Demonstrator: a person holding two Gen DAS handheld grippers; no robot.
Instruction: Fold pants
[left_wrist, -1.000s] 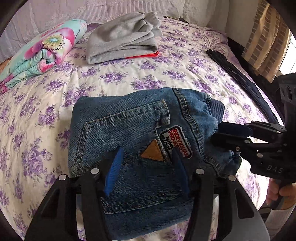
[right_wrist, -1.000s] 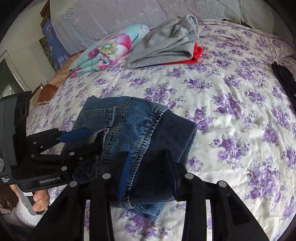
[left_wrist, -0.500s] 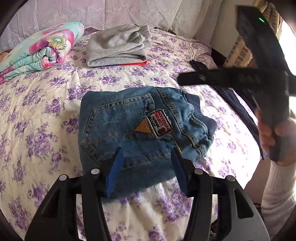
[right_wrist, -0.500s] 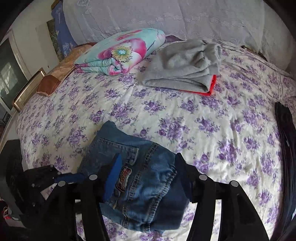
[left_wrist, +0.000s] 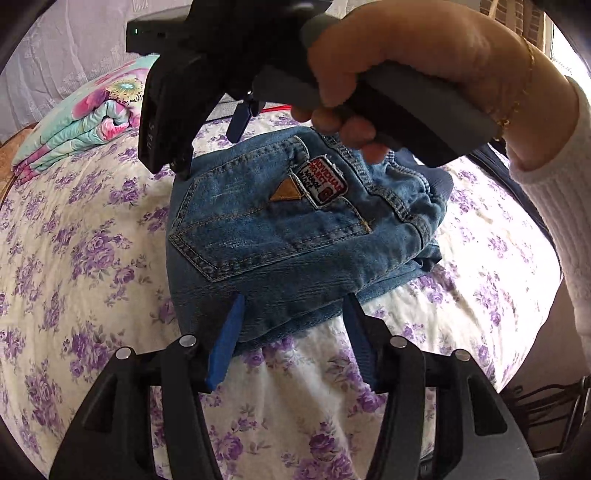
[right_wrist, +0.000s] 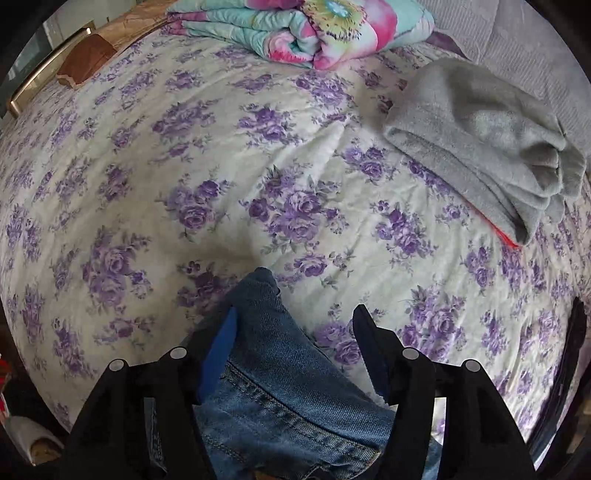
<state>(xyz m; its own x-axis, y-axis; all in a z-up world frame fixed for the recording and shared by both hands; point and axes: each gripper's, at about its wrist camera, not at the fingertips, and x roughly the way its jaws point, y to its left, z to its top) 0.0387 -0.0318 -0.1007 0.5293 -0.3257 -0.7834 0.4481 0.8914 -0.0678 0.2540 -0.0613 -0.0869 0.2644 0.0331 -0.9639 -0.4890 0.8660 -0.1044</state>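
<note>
The folded blue jeans (left_wrist: 291, 236) lie on the floral bedspread (left_wrist: 92, 251), back pocket and red patch facing up. My left gripper (left_wrist: 291, 314) is open and empty, its fingertips at the near edge of the jeans. The right gripper (right_wrist: 293, 321) is open and hovers over the jeans (right_wrist: 280, 387), a corner of denim showing between its fingers. In the left wrist view the right gripper (left_wrist: 242, 118) and the hand holding it fill the top, above the far edge of the jeans.
A folded grey garment (right_wrist: 491, 147) over something red lies at the far right. A rolled floral quilt (right_wrist: 310, 29) lies at the head of the bed. A dark garment (right_wrist: 576, 354) lies along the right edge. Pillows stand behind.
The right gripper let go of the jeans' waistband side, lifted and swung over them toward the far side. The left gripper drew back to the near edge. The jeans stayed folded.
</note>
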